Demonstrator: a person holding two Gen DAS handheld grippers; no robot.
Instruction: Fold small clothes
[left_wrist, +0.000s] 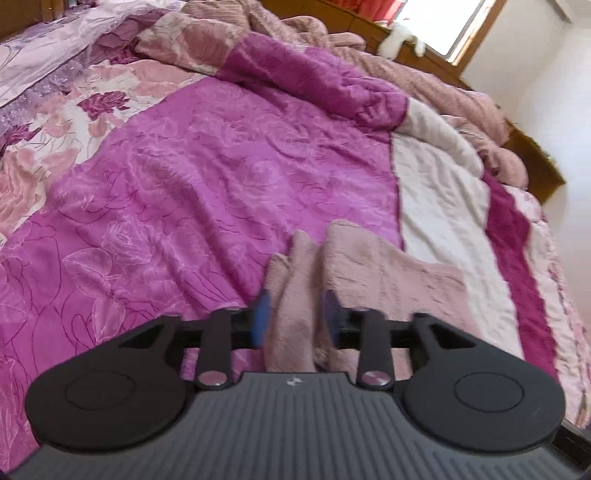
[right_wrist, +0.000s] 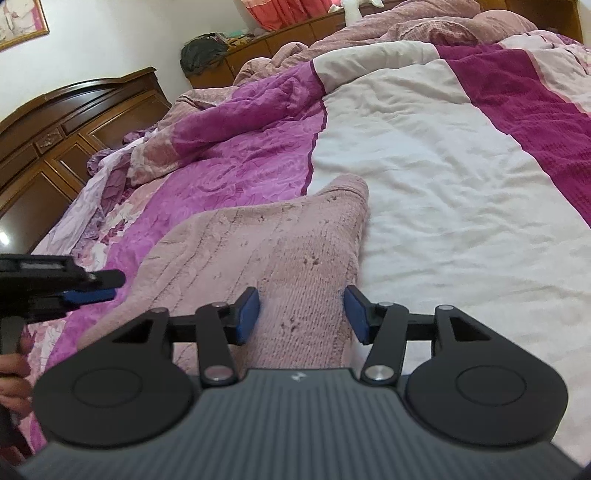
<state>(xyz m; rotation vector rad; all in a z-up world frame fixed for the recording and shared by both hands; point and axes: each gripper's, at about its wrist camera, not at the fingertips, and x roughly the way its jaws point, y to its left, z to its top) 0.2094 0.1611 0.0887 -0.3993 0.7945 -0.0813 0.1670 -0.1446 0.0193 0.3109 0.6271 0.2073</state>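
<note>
Fingers (left_wrist: 263, 317) of the left gripper (left_wrist: 295, 317), padded in blue, are spread with a bunched ridge of the pink knitted garment (left_wrist: 369, 266) rising between them; the view is blurred, and whether the pads press the fabric cannot be told. Fingers (right_wrist: 246, 314) of the right gripper (right_wrist: 303, 314) are likewise spread, with a band of the same garment (right_wrist: 280, 243) running between them, the pads standing just beside the cloth on either side. The garment lies on the bed, across the boundary between the magenta floral bedspread (left_wrist: 207, 177) and the white panel (right_wrist: 443, 177) of the cover. In the right wrist view the left gripper (right_wrist: 88, 288) enters from the left edge over the garment's near side, held by a hand (right_wrist: 13, 380). A crumpled pink blanket (left_wrist: 443, 81) is heaped along the far side of the bed, against a dark wooden headboard (right_wrist: 48, 125).
</note>
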